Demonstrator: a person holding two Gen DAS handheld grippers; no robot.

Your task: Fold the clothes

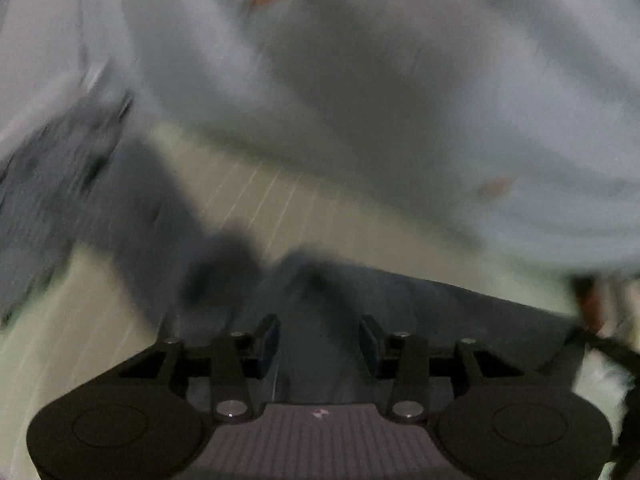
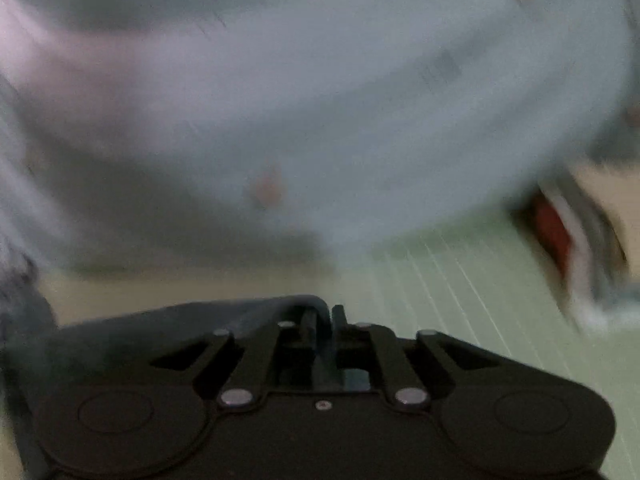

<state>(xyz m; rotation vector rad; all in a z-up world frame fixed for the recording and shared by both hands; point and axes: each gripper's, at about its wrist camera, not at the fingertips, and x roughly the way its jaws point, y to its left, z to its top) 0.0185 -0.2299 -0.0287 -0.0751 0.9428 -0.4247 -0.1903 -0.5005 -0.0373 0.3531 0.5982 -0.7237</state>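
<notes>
The picture is smeared by motion. A dark grey-blue garment (image 1: 400,304) lies on the green mat (image 1: 280,208), reaching under my left gripper (image 1: 319,340). That gripper's pads stand well apart and touch no cloth. In the right wrist view the same dark garment (image 2: 160,320) runs in from the left. Its folded edge sits in the narrow gap of my right gripper (image 2: 323,318), whose fingers stand a little apart and do not pinch it. A pale blue-grey cloth (image 1: 360,80) with small orange spots fills the upper half of both views (image 2: 280,100).
The green mat (image 2: 460,280) has thin white lines. A red and white object (image 2: 560,236) lies blurred at the mat's right edge. More dark fabric (image 1: 60,180) bunches at the left. A dark, blurred shape (image 1: 592,304) shows at the far right.
</notes>
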